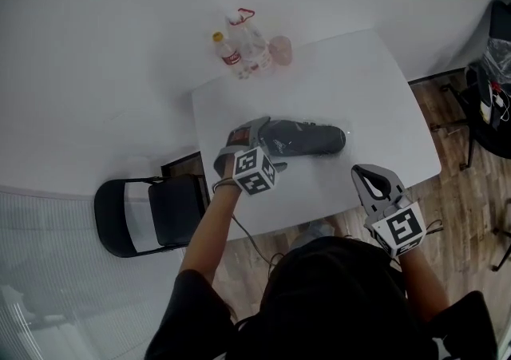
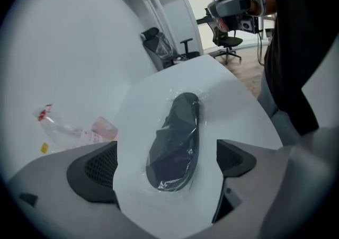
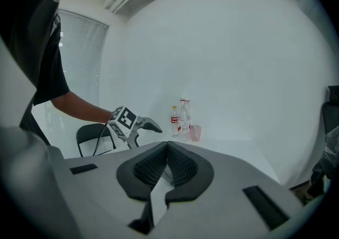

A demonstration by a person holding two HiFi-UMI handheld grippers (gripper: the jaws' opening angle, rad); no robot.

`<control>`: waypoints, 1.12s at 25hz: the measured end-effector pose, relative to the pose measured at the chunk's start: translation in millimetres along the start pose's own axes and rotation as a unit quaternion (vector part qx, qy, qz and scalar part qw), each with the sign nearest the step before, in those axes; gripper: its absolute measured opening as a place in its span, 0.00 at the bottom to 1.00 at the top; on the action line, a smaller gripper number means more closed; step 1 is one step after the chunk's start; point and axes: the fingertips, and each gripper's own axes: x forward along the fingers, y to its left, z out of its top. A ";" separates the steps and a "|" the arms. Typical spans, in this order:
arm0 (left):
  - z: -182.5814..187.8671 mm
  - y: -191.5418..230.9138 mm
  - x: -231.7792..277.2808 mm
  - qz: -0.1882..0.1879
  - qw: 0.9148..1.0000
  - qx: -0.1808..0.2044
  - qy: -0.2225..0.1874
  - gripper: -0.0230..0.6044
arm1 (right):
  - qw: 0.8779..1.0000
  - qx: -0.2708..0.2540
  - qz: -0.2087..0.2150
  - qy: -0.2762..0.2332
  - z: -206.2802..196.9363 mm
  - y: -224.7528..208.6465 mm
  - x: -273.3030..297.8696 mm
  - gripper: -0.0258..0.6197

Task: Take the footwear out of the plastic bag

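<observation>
left claw (image 2: 167, 165) wide above bagged shoe (image 2: 179, 126); right claw (image 3: 167, 165) closed and empty

Office-type room: white table (image 1: 363, 87), black folding chair (image 1: 152, 215), swivel desk chair (image 2: 231, 41), wood-pattern floor (image 1: 471, 215), bare white walls (image 1: 104, 39)

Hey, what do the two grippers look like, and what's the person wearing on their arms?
The left gripper and right gripper are grey plastic with dark ribbed pads. Each carries a white cube printed with black square markers. A thin cable trails from the left one. The person wears a black short-sleeved shirt.
</observation>
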 end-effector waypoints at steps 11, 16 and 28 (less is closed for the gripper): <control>-41.7 -10.0 94.4 -0.212 0.973 0.046 0.080 0.96 | 0.998 0.013 -0.052 0.022 2.1 -28.5 46.1 0.06; -51.5 -19.1 102.2 -0.255 0.962 0.039 0.093 0.96 | 0.998 0.009 -0.057 0.033 -0.5 -28.8 60.6 0.06; -47.5 -17.7 99.4 -0.265 0.963 0.031 0.029 0.96 | 0.996 0.008 -0.075 0.042 -7.9 -42.0 62.5 0.06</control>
